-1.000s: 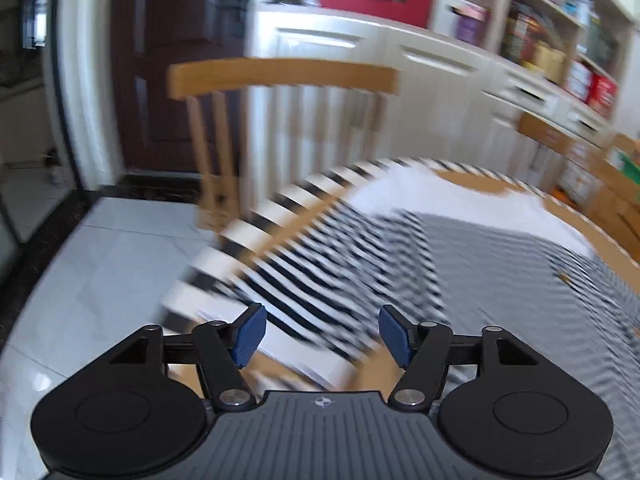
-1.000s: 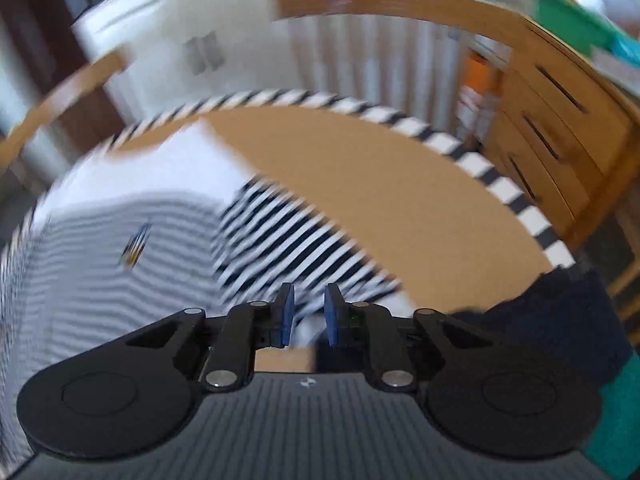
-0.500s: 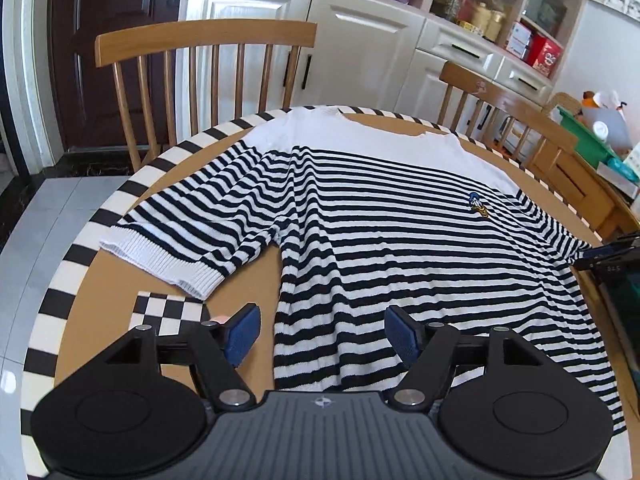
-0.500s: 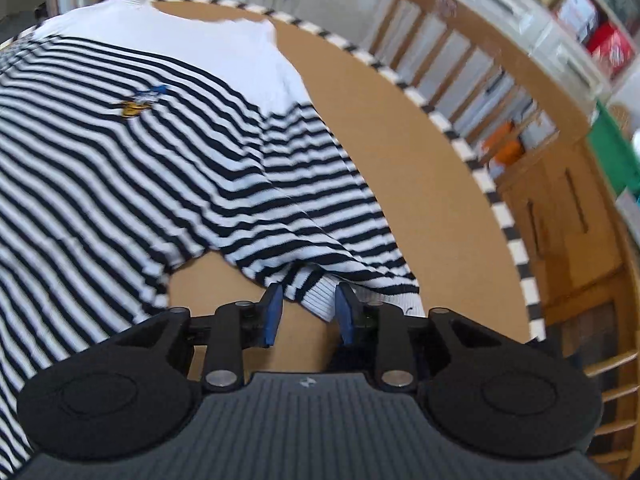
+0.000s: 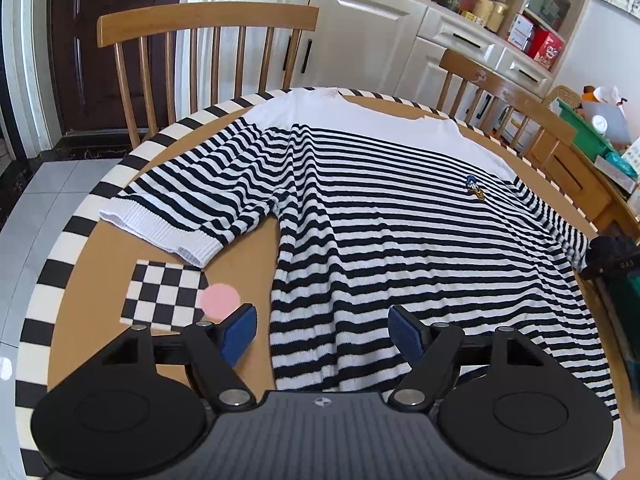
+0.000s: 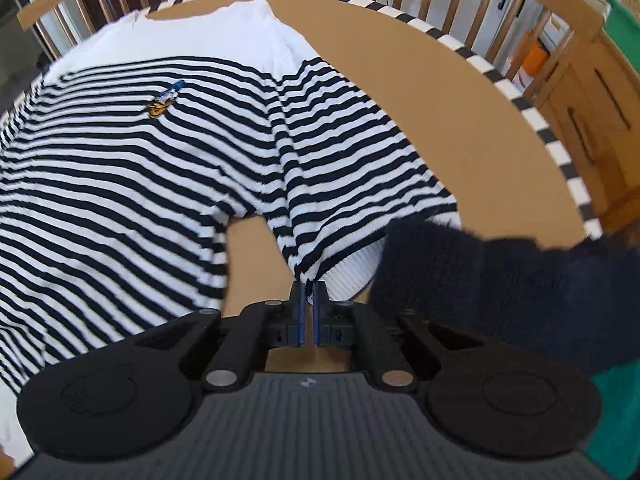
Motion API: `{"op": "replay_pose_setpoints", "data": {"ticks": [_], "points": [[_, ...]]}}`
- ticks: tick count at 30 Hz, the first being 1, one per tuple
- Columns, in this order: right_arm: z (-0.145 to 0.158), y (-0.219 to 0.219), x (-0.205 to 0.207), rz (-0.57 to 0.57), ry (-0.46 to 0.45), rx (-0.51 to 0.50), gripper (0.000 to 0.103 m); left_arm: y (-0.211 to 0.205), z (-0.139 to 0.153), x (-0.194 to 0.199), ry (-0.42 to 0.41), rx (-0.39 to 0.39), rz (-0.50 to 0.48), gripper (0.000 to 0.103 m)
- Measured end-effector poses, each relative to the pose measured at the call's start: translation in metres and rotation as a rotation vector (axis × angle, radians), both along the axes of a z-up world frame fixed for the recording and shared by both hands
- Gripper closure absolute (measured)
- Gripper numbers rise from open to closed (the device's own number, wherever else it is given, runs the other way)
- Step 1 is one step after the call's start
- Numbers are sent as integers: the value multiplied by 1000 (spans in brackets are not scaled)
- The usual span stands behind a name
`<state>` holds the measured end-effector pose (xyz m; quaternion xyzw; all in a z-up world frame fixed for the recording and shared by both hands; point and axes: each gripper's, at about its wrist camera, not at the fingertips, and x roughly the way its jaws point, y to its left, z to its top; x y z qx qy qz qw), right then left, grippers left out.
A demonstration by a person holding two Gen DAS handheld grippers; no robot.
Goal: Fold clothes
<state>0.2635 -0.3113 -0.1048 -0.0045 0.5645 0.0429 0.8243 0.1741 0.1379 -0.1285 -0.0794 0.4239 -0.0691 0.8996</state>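
A black-and-white striped shirt (image 5: 400, 220) with a white yoke and a small duck badge lies face up, spread over the round table (image 5: 100, 280). My left gripper (image 5: 322, 330) hovers over the shirt's lower left hem. Its jaws are opening, and the hem's corner lies below the gap with neither pad touching it. In the right wrist view the same shirt (image 6: 140, 160) fills the left side. My right gripper (image 6: 307, 300) is shut on the edge of the right sleeve (image 6: 352, 200), near the white cuff, and the fabric puckers into the pads.
A checkered patch (image 5: 164, 296) and a pink dot (image 5: 219, 300) mark the table near the left sleeve. Wooden chairs (image 5: 208, 20) (image 5: 500, 88) stand along the far rim. Dark blue fuzzy fabric (image 6: 500, 280) hangs just right of the right gripper. Cabinets and shelves line the back wall.
The right gripper's jaws closed on the sleeve's edge as it sank towards the table. The left gripper swung in over the hem, then held still while its jaws widened slightly.
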Motion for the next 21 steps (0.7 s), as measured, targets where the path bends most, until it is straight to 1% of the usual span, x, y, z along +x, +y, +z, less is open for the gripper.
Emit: {"op": "replay_pose_setpoints", "data": {"ticks": [3,5,6,7,8,10,11,13,14,15,17,18,21], "points": [[-2,3,-8,2,2,-22,96,0,1,-2,-3,7,-5,28],[2,5,-12,-7,-8,-55,95,3,1,-4,-9,16,-4,27],[5,7,-14,-9,-18,-73,92,5,1,-4,-14,25,-1,27],[11,10,-18,-5,-45,-85,91,9,1,-5,-15,35,9,27],[17,12,-23,-3,-69,-74,91,13,0,-5,-15,44,20,27],[27,17,-33,-11,-99,-1,89,25,-1,-6,-10,45,60,27],[30,20,-38,-16,-104,35,88,32,-2,-6,-7,30,84,28],[29,29,-50,-14,-99,75,81,45,-4,-5,9,-9,131,29],[29,34,-56,-9,-97,87,74,51,-5,-5,21,-33,155,29],[27,39,-62,1,-94,89,75,55,-6,-6,35,-64,173,29],[23,45,-77,2,-80,96,76,59,-6,-11,52,-129,173,29],[21,47,-85,-7,-71,103,76,59,-5,-16,56,-149,162,29],[20,42,-117,-81,-46,134,76,53,-2,-39,76,-177,122,29]]}}
